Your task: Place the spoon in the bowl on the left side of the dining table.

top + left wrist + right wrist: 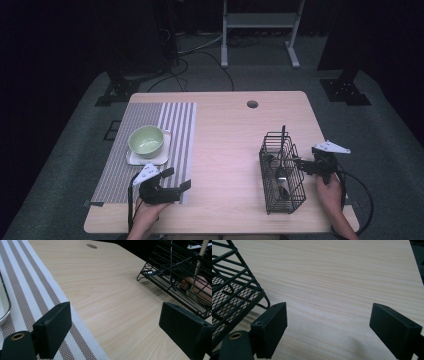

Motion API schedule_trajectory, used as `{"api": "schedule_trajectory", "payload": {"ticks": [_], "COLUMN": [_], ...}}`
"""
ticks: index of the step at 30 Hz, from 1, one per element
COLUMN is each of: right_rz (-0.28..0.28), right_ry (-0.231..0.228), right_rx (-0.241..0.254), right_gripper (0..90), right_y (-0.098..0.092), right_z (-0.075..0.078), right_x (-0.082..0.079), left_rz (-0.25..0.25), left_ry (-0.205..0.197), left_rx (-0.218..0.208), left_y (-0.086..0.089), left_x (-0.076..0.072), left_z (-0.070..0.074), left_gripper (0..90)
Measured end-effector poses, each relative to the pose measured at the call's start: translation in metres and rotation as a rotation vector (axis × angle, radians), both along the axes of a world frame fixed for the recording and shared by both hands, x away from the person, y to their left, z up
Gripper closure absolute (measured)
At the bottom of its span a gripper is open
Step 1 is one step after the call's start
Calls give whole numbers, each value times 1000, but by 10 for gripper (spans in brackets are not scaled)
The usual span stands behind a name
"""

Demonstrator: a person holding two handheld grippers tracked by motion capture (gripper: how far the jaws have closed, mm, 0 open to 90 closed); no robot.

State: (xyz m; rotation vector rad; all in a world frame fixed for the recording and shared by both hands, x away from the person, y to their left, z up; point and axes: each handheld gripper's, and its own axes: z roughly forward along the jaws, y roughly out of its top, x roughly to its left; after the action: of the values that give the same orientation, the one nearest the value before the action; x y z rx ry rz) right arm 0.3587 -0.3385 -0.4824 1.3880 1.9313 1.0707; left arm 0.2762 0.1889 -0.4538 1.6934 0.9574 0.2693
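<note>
The high view looks forward and down from above the person's side, taking in the whole counter [225, 130]. The left gripper view sits low and close over the counter's near left, facing across toward the wire basket [175, 275]. The right gripper view, equally low, skims bare counter beside that same basket

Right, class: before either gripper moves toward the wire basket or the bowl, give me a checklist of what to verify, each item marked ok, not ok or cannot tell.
1. Left gripper open and empty: ok, jaws apart over the placemat edge.
2. Right gripper open and empty: ok, jaws apart beside the basket.
3. Basket standing upright on the table: ok.
4. Utensils inside the basket: ok; how many, cannot tell.
5. Bowl empty: ok, sitting on its white plate.
6. Path between basket and placemat free: ok.
</note>
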Motion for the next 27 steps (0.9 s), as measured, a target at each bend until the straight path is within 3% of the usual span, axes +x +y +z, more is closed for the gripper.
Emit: {"api": "schedule_trajectory", "payload": {"ticks": [9,21,27], "right_rz": [3,0,-4], "right_ry": [0,0,4], "right_rx": [5,-3,4], "right_gripper": [136,136,136], "right_y": [0,0,0], "right_z": [0,0,0], "right_x": [0,0,1], "left_rz": [-23,-39,-74], "left_ry": [0,12,6], "left_rx": [3,-35,-28], "left_y": [-11,-23,-37], "left_x": [-1,-1,3], "left_z": [0,4,10], "left_gripper": [102,103,103]}}
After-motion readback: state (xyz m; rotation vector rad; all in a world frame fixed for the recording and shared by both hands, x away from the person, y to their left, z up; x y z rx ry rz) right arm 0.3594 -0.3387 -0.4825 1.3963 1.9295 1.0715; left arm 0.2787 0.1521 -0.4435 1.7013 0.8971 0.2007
